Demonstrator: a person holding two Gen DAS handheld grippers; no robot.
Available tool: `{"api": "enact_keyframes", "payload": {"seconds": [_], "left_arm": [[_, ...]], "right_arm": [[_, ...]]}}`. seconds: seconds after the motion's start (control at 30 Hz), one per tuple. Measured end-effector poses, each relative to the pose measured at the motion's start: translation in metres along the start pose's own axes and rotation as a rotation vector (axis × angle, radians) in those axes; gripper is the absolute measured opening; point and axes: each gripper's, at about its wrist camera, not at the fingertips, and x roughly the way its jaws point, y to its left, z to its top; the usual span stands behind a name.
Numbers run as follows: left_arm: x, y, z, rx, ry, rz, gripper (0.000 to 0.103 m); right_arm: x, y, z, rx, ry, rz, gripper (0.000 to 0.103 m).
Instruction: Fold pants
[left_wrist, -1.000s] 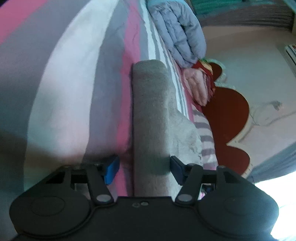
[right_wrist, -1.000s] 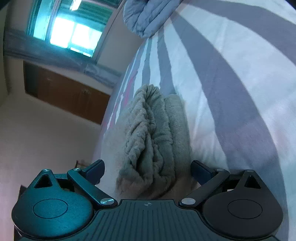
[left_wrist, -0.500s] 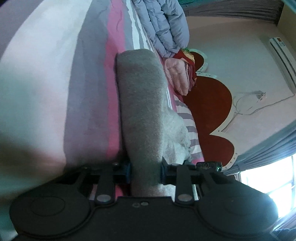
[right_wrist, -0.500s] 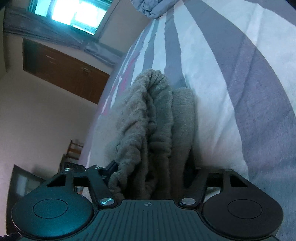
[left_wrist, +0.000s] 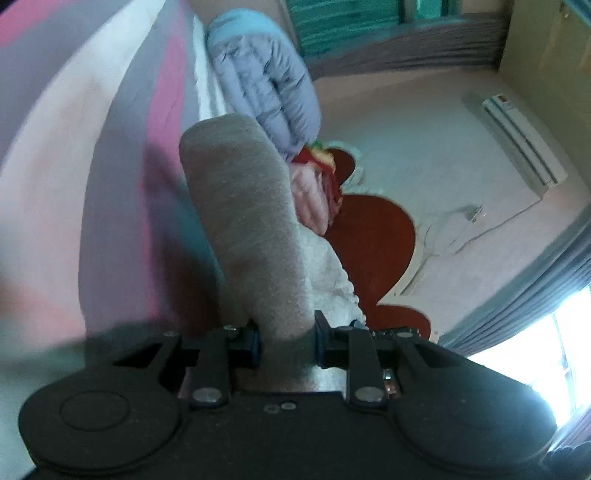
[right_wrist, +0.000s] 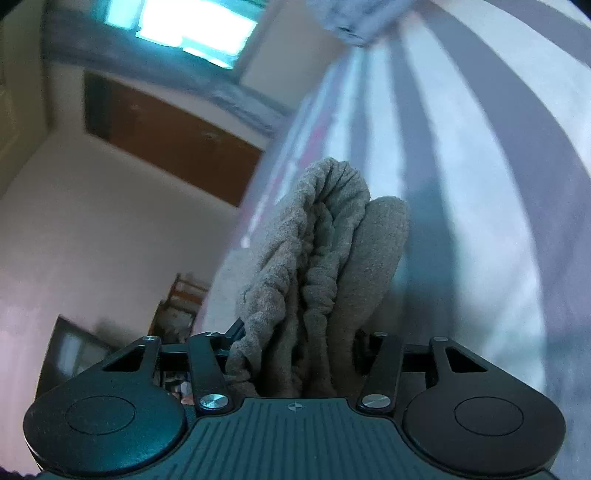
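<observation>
The grey fleece pants (left_wrist: 240, 206) run away from my left gripper (left_wrist: 286, 343) as a smooth folded band above the striped bed sheet (left_wrist: 110, 147). The blue pads squeeze that band from both sides and the jaws are still closing. In the right wrist view the gathered waistband end of the pants (right_wrist: 325, 240) bulges up between the fingers of my right gripper (right_wrist: 295, 350). Its jaws are closing too, pressed into the thick bunch of fabric. The fingertips are buried in cloth.
A blue quilt (left_wrist: 266, 85) lies at the far end of the bed, with pink and red clothes (left_wrist: 310, 199) beside a red headboard (left_wrist: 373, 240). The right wrist view shows a brown wardrobe (right_wrist: 166, 136), a chair (right_wrist: 181, 299) and the sheet (right_wrist: 480, 184).
Both grippers went from open around the pants to closed on them. The fabric has since risen a little off the sheet, and both views have tilted.
</observation>
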Motion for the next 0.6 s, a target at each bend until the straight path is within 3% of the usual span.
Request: {"api": "enact_keyframes", "payload": {"seconds": [0.27, 0.43, 0.6], "left_arm": [[-0.008, -0.01, 0.096, 0.071, -0.077, 0.061, 0.016], [0.004, 0.004, 0.15, 0.096, -0.082, 0.124, 0.016], [0.023, 0.037, 0.176, 0.088, -0.063, 0.198, 0.016]], "right_arm": [[0.064, 0.033, 0.079, -0.083, 0.0, 0.059, 0.051], [0.118, 0.024, 0.132, -0.063, -0.027, 0.066, 0.051], [0.153, -0.006, 0.17, -0.04, -0.023, 0.047, 0.051]]}}
